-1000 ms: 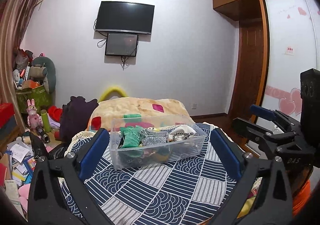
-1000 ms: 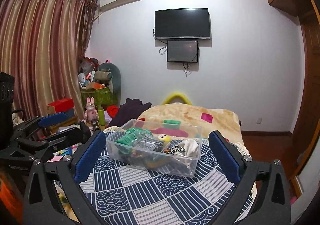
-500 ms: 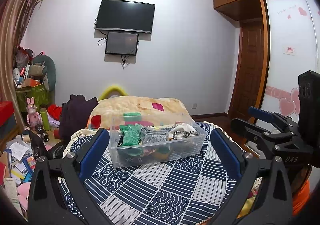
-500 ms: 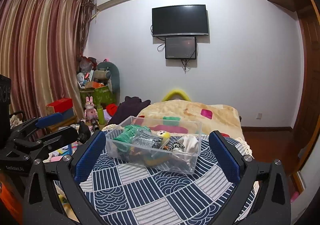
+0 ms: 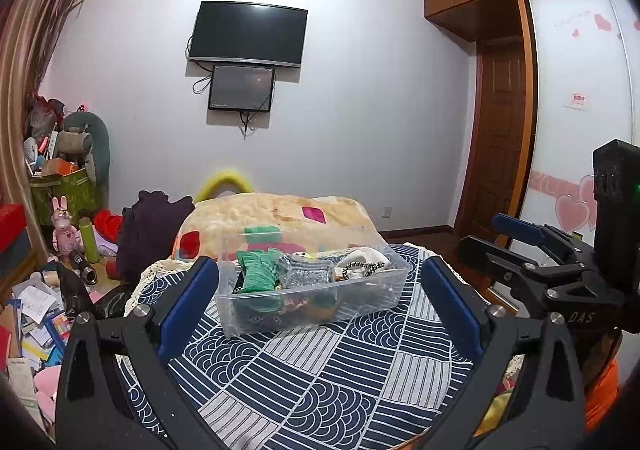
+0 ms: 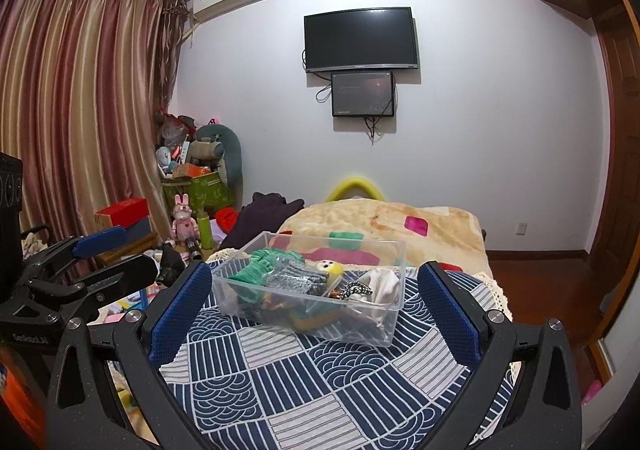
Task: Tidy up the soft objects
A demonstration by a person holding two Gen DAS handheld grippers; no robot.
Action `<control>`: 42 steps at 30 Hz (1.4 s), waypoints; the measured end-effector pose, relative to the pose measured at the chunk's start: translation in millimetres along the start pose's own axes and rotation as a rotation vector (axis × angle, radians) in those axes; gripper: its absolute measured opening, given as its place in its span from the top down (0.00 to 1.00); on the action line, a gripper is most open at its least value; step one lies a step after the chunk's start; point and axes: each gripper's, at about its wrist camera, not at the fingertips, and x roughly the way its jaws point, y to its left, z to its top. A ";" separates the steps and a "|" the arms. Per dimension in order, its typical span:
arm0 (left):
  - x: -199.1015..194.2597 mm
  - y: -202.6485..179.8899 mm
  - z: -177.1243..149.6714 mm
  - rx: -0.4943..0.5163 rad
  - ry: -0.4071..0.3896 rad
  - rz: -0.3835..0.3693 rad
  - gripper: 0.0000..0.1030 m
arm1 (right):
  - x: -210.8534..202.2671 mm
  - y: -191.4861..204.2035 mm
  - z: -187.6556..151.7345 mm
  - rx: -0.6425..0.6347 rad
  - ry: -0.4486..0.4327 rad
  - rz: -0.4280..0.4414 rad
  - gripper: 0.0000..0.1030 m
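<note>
Clear bin (image 5: 312,292) between spread fingers (image 5: 188,302)

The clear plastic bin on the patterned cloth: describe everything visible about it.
The clear plastic bin is a rectangular, lidless, see-through tub standing upright on the navy-and-white patterned cloth. It holds a heap of soft things: a green knit piece, a grey knit item, a white fabric piece and a yellow toy. Neither open gripper touches it.
</note>
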 end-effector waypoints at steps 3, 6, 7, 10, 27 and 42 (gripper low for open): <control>0.0 -0.8 -0.1 0.003 -0.002 0.005 0.01 | -0.1 0.1 0.0 0.000 0.000 0.000 0.00; -0.8 -0.6 -0.5 0.000 -0.002 0.006 0.00 | 0.0 0.1 0.0 0.001 0.000 0.001 0.00; -0.7 -0.4 -0.7 0.000 -0.001 0.006 0.00 | -0.4 0.3 0.4 0.002 0.001 0.001 0.00; -0.3 0.0 -1.2 -0.003 0.002 0.006 0.00 | -0.8 0.3 0.7 0.002 0.000 0.002 0.00; -1.3 0.1 -2.2 -0.001 0.003 0.004 0.00 | -1.4 1.1 0.8 0.004 0.002 0.003 0.00; 2.3 -0.4 -3.4 -0.019 0.018 -0.012 0.00 | -0.7 4.8 -0.5 0.011 0.008 0.004 0.00</control>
